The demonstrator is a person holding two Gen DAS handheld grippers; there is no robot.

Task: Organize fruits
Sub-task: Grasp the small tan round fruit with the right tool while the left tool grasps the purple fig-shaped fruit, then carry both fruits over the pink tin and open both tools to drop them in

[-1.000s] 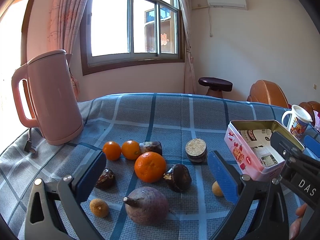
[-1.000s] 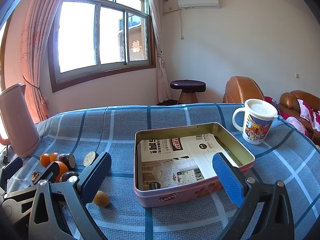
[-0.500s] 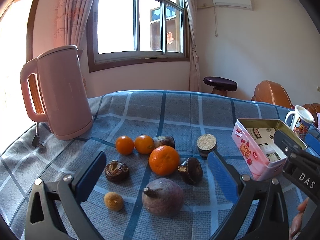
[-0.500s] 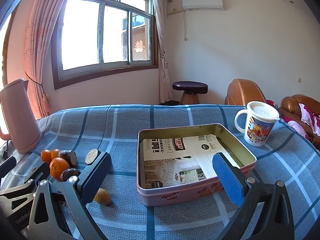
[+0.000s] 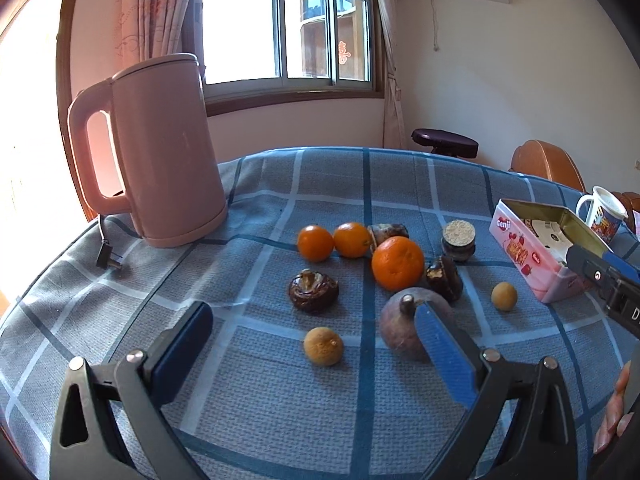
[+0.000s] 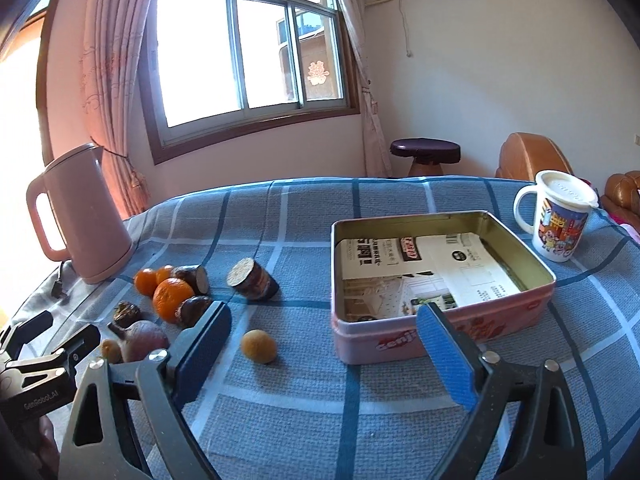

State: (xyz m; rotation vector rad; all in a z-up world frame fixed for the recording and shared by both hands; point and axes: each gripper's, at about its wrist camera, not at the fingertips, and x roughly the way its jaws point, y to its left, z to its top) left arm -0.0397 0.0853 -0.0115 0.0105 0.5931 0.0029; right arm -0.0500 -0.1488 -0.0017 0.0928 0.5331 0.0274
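Orange fruit sits in a loose cluster on the blue checked tablecloth (image 5: 280, 420): a large orange (image 5: 397, 263) at the centre, two small oranges (image 5: 315, 243) side by side at its ten o'clock, a dark brown piece (image 5: 313, 287) at its eight o'clock and another dark piece (image 5: 444, 278) touching it at four o'clock. Just beside it at six o'clock lies a purple round fruit (image 5: 400, 330) with a stub stem, and a small tan fruit (image 5: 323, 346) rests at seven o'clock, with a second tan fruit (image 5: 504, 297) well apart at three o'clock. The left gripper (image 5: 316, 354) hovers low with jaws wide, holding nothing, the near tan fruit between its pads and its right pad in front of the purple fruit. The right gripper (image 6: 324, 354) is also spread wide and holds nothing, near the pink tin (image 6: 496, 322), which is open and lined with printed paper. A cork-topped jar (image 6: 253, 279) lies on its side between fruit and tin. At two o'clock of the tin stands a mug (image 6: 558, 216); a pink kettle (image 5: 160, 168) stands at ten o'clock of the fruit
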